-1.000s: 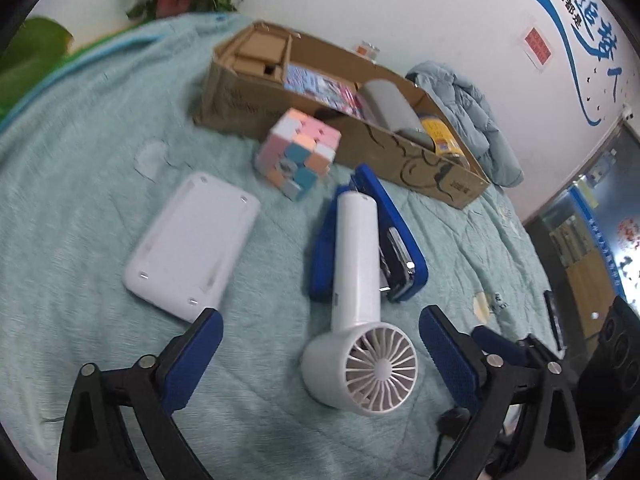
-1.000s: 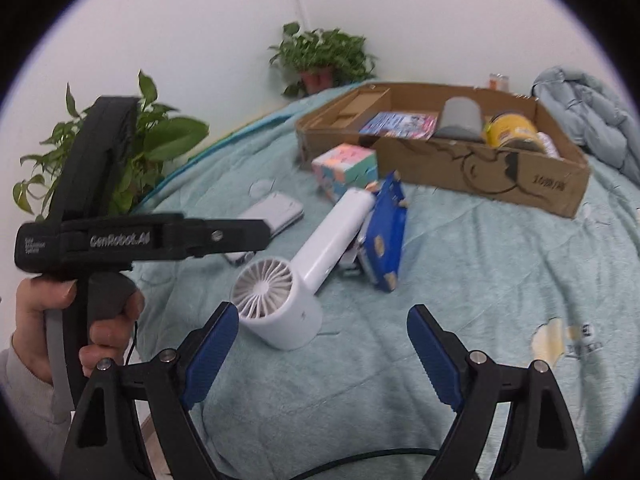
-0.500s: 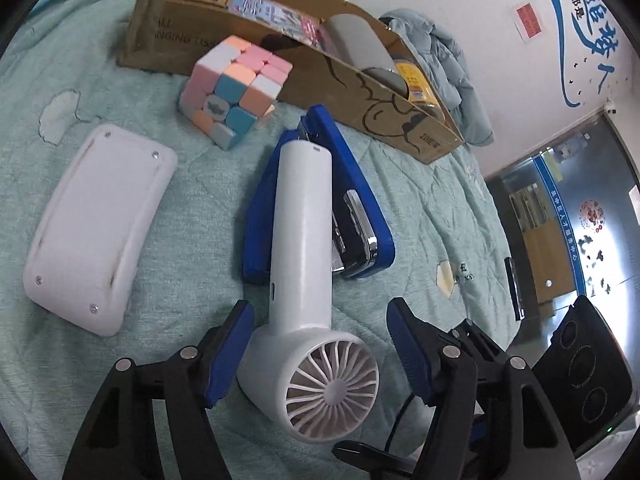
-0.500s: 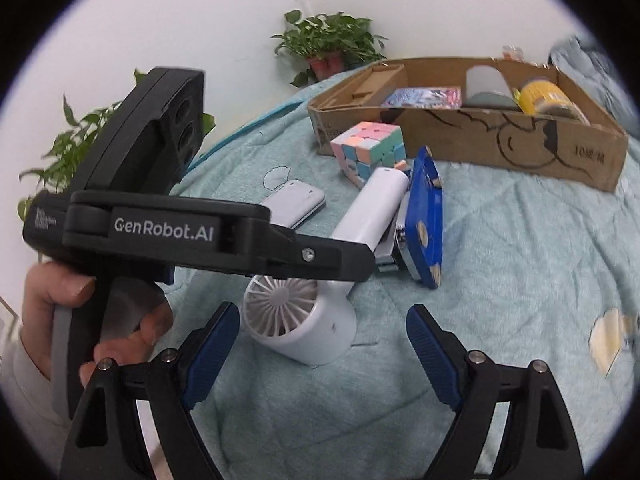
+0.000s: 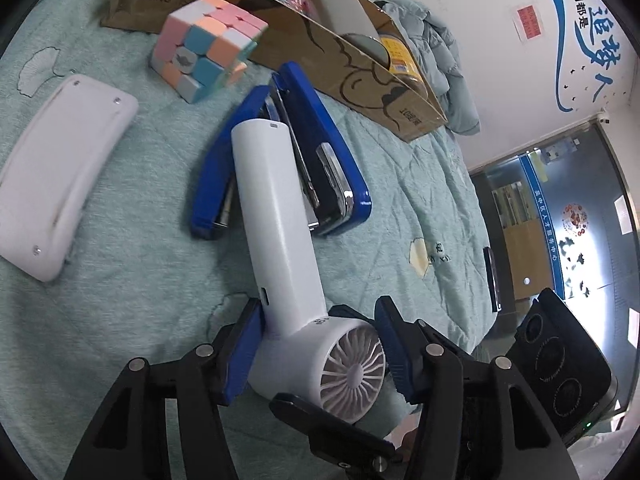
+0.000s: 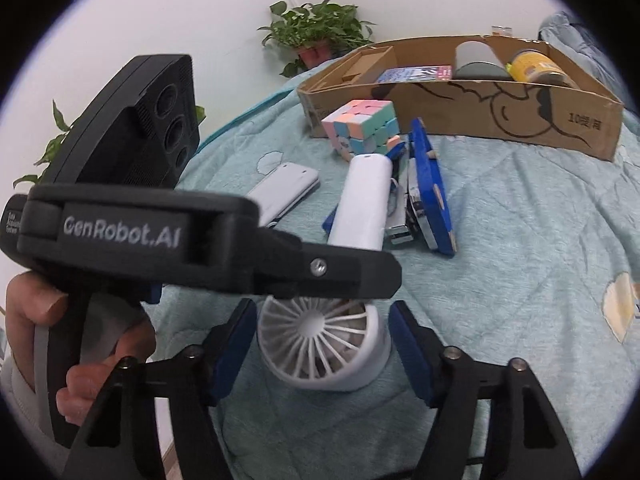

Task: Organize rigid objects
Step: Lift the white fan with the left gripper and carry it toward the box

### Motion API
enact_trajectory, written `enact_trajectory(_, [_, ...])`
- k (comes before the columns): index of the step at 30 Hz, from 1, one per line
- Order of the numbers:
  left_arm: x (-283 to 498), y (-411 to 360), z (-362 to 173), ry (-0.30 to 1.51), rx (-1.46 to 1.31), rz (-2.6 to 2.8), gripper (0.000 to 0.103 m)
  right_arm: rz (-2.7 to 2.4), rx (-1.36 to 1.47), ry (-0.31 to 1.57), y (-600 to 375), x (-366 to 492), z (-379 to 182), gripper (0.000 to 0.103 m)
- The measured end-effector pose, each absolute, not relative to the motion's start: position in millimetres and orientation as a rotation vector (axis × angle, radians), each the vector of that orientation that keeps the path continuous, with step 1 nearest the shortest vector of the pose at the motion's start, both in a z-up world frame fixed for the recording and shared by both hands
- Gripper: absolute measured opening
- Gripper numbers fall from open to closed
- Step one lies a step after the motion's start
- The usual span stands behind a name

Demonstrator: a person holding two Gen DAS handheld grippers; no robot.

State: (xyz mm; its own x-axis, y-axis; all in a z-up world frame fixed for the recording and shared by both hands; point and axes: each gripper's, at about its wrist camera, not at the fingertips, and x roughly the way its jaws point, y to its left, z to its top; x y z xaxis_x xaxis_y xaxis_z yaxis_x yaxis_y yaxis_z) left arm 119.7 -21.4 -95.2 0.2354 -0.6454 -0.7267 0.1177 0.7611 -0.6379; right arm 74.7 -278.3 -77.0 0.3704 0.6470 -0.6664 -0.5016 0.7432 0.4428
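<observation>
Closing both grippers: left gripper [image 5: 320,344] pads touch the white fan [image 5: 296,280] head; right gripper [image 6: 322,348] jaws flank it, gaps visible.

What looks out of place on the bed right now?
The white fan lies on its side with its handle propped across the open blue stapler, not flat on the blanket. The stapler is splayed open. The cube sits tilted beside the cardboard box. Nothing looks spilled or broken.
</observation>
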Motion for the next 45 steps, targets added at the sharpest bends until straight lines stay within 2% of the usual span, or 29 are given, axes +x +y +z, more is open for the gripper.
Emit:
enact_trajectory(3, [120.5,-30.5,-93.6,1.218,-0.504,-0.559,0.06,0.74,0.226,0.939,-287.1,78.6,-79.6,0.062])
enact_trajectory(11, [119.2,-47.6,-81.1,1.199,-0.454,-0.615,0.06,0.727,0.507,1.0,-322.9,88.2,-91.8,0.06])
enact_trajectory(15, [126.4,-29.1,-77.8,1.176,-0.533,-0.602,0.06,0.717,0.701,1.036,-345.0,91.3,-104.5,0.058])
enact_trajectory(19, [138.0,-18.4,-72.9,1.129,-0.498,-0.52,0.06,0.69,0.8,1.038,-359.2,93.3,-112.6,0.055])
enact_trajectory(23, [143.1,-32.5,-92.1,1.187,-0.483,-0.525,0.058,0.612,0.736,1.018,-367.5,94.2,-104.5,0.057])
enact_trajectory(26, [145.8,-43.0,-103.0,1.224,-0.488,-0.537,0.046,0.543,0.437,0.926,-354.8,88.1,-79.8,0.057])
enact_trajectory(28, [148.1,-46.9,-106.8,1.224,-0.479,-0.535,0.046,0.575,0.325,0.889,-347.0,82.9,-72.9,0.057])
enact_trajectory(32, [154.8,-43.8,-113.0,1.234,-0.537,-0.513,0.039,0.688,0.149,0.866,-328.1,66.6,-68.7,0.059])
enact_trajectory(35, [154.7,-44.0,-114.4,1.231,-0.533,-0.513,0.038,0.662,0.096,0.892,-319.5,63.4,-65.5,0.062])
enact_trajectory(40, [153.0,-43.1,-112.4,1.234,-0.497,-0.501,0.035,0.619,0.002,0.928,-304.5,51.6,-69.8,0.06])
enact_trajectory(45, [146.5,-38.1,-98.0,1.197,-0.475,-0.484,0.033,0.594,0.035,0.918,-298.2,48.5,-69.6,0.059])
